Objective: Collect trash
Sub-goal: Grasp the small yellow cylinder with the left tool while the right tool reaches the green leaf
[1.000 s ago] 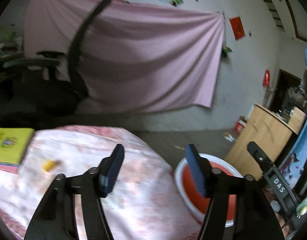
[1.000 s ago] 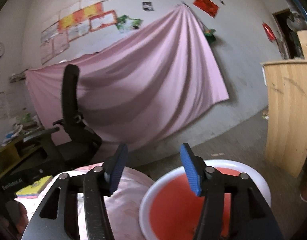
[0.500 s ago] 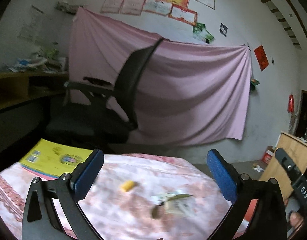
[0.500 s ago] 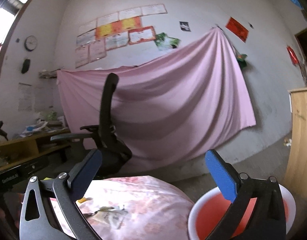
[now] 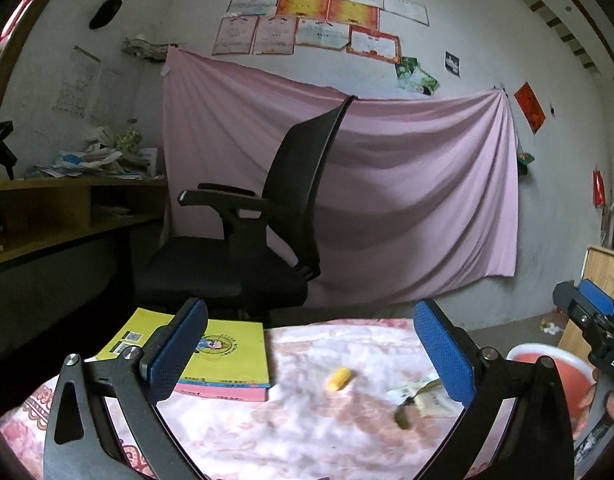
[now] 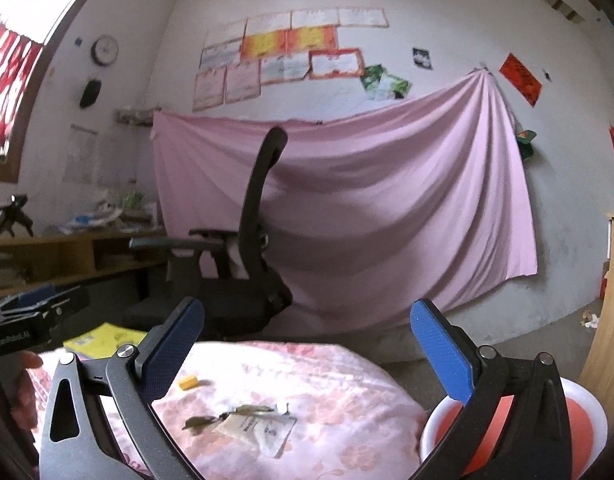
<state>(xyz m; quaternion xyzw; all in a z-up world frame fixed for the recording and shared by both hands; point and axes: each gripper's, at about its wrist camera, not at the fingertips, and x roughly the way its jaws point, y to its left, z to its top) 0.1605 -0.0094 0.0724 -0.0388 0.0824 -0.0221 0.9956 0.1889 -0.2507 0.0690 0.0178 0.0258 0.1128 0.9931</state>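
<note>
Trash lies on a pink flowered tablecloth [image 5: 307, 432] [image 6: 327, 392]: a small yellow piece [image 5: 339, 379] [image 6: 188, 382], a crumpled white wrapper [image 5: 425, 398] [image 6: 259, 426] and dark green leaf bits [image 5: 403, 420] [image 6: 197, 422] beside it. An orange bin with a white rim [image 5: 547, 350] [image 6: 587, 396] stands at the table's right. My left gripper [image 5: 313, 344] hangs open above the near table with nothing between its blue pads. My right gripper [image 6: 307, 344], also open and empty, is above the table's right part, over wrapper and bin.
A yellow book [image 5: 223, 356] [image 6: 103, 338] lies on a pink one at the table's far left. Behind stand a black office chair [image 5: 267, 232] [image 6: 247, 272], a pink sheet on the wall [image 5: 407, 200], a cluttered wooden desk [image 5: 67, 208] at left, and a wooden cabinet [image 6: 611, 320] at right.
Both grippers' jaws have spread from partly closed to wide. Both views swung left, from the bin toward the table, book and chair; the trash came into sight.
</note>
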